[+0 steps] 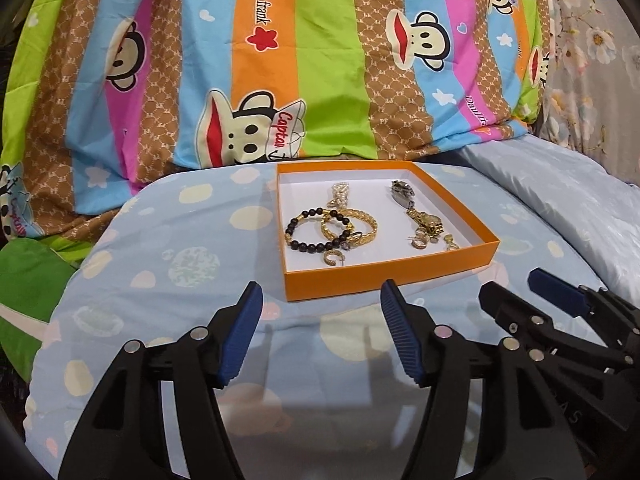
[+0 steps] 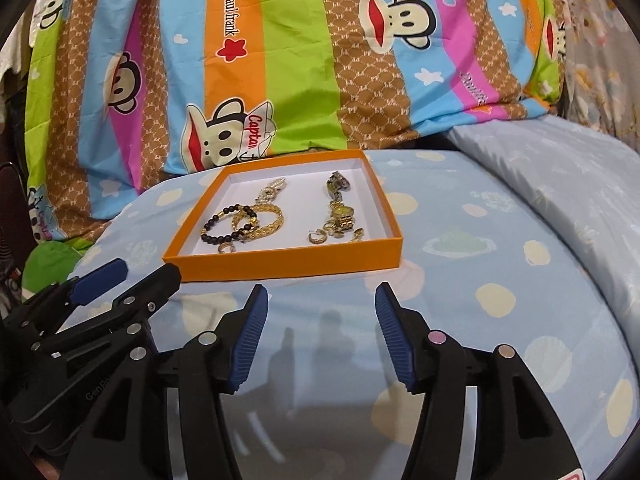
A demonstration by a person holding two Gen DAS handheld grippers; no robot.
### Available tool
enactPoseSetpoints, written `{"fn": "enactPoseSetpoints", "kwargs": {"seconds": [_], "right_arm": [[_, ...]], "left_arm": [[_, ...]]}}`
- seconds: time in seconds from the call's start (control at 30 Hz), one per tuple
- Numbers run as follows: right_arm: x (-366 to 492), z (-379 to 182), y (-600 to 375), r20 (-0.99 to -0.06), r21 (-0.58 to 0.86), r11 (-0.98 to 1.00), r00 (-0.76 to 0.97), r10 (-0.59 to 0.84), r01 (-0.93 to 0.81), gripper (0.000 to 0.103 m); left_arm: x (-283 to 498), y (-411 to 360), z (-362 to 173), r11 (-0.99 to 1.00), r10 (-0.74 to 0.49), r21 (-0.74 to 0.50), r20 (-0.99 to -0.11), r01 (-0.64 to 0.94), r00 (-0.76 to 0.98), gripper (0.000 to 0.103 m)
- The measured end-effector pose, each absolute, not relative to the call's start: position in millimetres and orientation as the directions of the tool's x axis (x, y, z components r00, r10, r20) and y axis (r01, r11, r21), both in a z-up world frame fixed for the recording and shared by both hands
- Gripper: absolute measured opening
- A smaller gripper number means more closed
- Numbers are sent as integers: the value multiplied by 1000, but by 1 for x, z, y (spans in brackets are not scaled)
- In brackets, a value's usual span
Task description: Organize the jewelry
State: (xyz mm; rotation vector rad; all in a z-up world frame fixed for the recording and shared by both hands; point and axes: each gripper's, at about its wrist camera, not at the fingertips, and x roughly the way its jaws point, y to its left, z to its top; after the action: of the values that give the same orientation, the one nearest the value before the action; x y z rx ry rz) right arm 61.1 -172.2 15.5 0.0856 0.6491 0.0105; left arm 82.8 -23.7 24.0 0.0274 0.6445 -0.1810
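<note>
Two hand-held grippers hover side by side over a bed's dotted blue sheet, the left gripper (image 1: 320, 332) and right gripper (image 2: 320, 336) both with jaws apart and empty. The orange box (image 1: 384, 270) lies just ahead of both, its long side across their line of reach, near the striped quilt (image 1: 280, 60) at the sheet's far edge. Inside, bracelets (image 1: 320, 228) sit nearer the left, a watch (image 2: 340, 210) and rings nearer the right.
</note>
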Motion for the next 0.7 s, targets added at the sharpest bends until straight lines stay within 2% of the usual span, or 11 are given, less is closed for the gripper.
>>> {"fn": "enactPoseSetpoints", "kwargs": {"seconds": [0.13, 0.7], "right_arm": [[61, 16, -173, -604, 85, 996, 796, 31, 25, 66], [65, 13, -170, -619, 57, 998, 785, 9, 34, 69]], "left_arm": [[84, -21, 22, 987, -144, -38, -615, 154, 775, 60], [83, -24, 20, 996, -46, 31, -616, 83, 786, 62]]}}
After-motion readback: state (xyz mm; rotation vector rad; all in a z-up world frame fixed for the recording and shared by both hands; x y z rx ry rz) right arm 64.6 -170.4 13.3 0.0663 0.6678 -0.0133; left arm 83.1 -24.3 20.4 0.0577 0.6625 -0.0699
